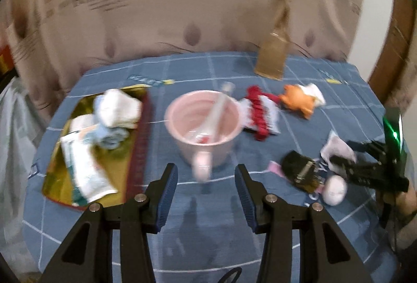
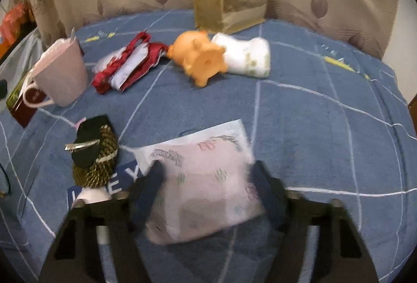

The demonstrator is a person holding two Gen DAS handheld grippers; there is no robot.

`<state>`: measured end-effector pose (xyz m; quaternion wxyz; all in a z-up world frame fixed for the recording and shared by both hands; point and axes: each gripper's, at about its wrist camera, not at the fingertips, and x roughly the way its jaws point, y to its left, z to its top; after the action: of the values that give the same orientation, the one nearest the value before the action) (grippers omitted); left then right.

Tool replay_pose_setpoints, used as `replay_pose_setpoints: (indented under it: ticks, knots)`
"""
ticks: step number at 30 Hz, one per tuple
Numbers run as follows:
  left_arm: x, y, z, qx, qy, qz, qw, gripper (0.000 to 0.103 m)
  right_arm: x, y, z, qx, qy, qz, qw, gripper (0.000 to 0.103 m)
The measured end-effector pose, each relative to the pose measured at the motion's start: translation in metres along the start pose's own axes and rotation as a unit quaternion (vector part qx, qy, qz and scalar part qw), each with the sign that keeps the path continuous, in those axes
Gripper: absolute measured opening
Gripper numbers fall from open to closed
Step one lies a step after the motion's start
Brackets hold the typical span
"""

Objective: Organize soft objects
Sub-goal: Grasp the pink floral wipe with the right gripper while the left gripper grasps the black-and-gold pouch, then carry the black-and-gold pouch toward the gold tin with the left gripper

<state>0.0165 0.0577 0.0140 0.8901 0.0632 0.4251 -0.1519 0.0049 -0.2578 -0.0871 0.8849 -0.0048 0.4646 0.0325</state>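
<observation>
Blue checked bedspread [image 2: 312,126], curtain behind. Pink patterned cloth [image 2: 208,178] at lower centre, clamped in the right gripper [image 2: 206,176], long axis running up-frame. Gold tray [image 1: 78,186] lower left (beside the empty, spread left gripper [image 1: 206,192]).

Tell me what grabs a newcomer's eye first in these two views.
The orange toy pig on its side mid-table, against a rolled white cloth, stands out on the blue tablecloth. Nearer, the right tool has a pale pink printed cloth between its fingers. In the left view, a pink mug sits beside a gold tray of rolled cloths.
</observation>
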Motion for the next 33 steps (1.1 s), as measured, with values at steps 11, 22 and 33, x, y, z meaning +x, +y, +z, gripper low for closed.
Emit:
replay_pose_setpoints:
  ticks: [11, 22, 33]
  knots:
    - [0.036, -0.085, 0.001, 0.073, 0.052, -0.078, 0.9929, 0.046, -0.004, -0.025, 0.002, 0.037, -0.013, -0.009, 0.999, 0.026]
    - [0.072, -0.134, 0.012, 0.110, 0.102, -0.136, 0.9793, 0.046, -0.002, -0.034, 0.002, 0.064, -0.005, 0.015, 0.998, 0.027]
    - [0.122, -0.141, 0.005, 0.120, 0.159, -0.097, 0.9751, 0.047, 0.000, -0.039, 0.001, 0.070, -0.004, 0.030, 0.997, 0.029]
